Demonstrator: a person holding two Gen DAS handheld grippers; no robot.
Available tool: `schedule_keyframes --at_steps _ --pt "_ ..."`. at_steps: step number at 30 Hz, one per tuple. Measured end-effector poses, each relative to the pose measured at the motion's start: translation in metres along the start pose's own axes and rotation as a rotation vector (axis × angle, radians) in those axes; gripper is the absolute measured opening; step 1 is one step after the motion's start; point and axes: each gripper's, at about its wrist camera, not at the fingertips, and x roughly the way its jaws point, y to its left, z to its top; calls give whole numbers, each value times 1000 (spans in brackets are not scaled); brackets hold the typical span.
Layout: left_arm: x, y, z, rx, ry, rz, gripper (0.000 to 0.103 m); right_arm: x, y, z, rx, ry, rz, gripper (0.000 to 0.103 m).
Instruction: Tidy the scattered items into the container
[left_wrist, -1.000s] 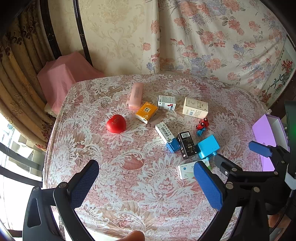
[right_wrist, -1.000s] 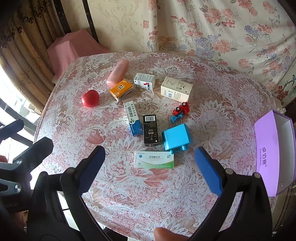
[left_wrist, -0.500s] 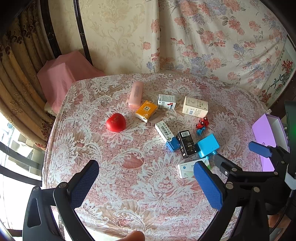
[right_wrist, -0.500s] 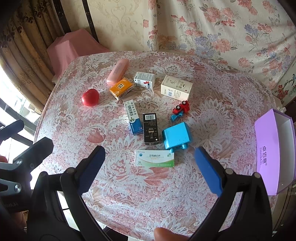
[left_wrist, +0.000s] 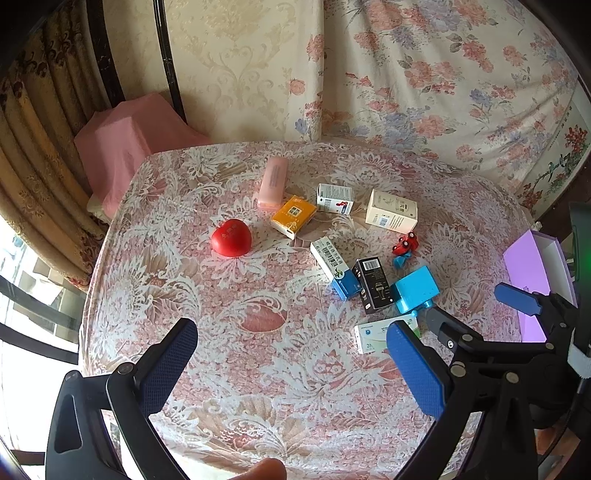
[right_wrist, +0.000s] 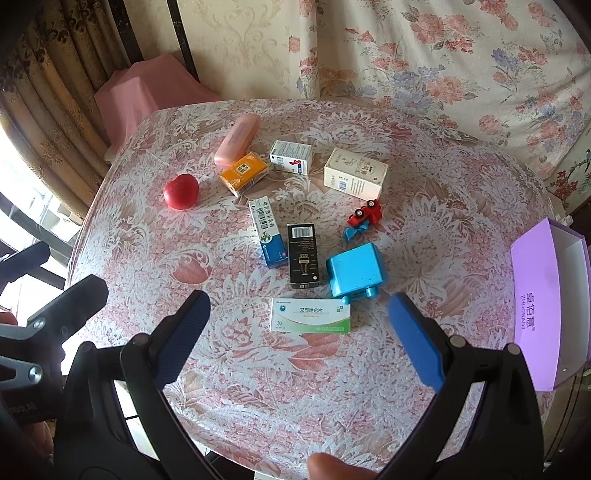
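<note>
While both grippers hung above the near edge of the table (right_wrist: 122, 229), nothing had been picked up. The left gripper (left_wrist: 291, 363) had its blue-padded fingers spread wide apart and empty, and the right gripper (right_wrist: 297, 334) was spread just as wide, also empty.

From the right wrist view, the white-and-green box (right_wrist: 310, 314) lay at twelve o'clock from the right gripper, nearest to it. Just beyond it sat the blue block (right_wrist: 355, 269), the black box (right_wrist: 303, 254) and the blue-ended box (right_wrist: 267, 230), side by side. Farther at twelve lay the orange pack (right_wrist: 243, 173), the pink case (right_wrist: 237, 139), a small white box (right_wrist: 291, 156) and a larger white box (right_wrist: 355, 172). The red heart (right_wrist: 181, 191) rested at ten o'clock, apart from the rest; the red toy car (right_wrist: 365, 215) at one o'clock. The purple container (right_wrist: 546, 317) stood open at three o'clock, at the table's right edge.
</note>
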Motion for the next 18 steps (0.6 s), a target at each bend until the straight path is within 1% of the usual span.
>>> schedule_keyframes --at_steps 4,6,10,12,15,18 --pt "7 8 0 -10 -6 -11 102 7 6 4 -36 -19 33 98" --pt "11 13 1 -12 -16 -17 102 12 10 8 -60 -45 63 98" --pt "25 33 2 27 -83 -32 102 28 13 17 -77 -116 123 98" --pt "37 49 6 52 -109 -44 102 45 18 20 -105 -126 148 98" --pt "63 76 16 70 -108 -77 102 75 30 25 -165 -124 173 97" --pt "95 99 28 88 -97 -113 102 114 43 33 -242 -58 191 93"
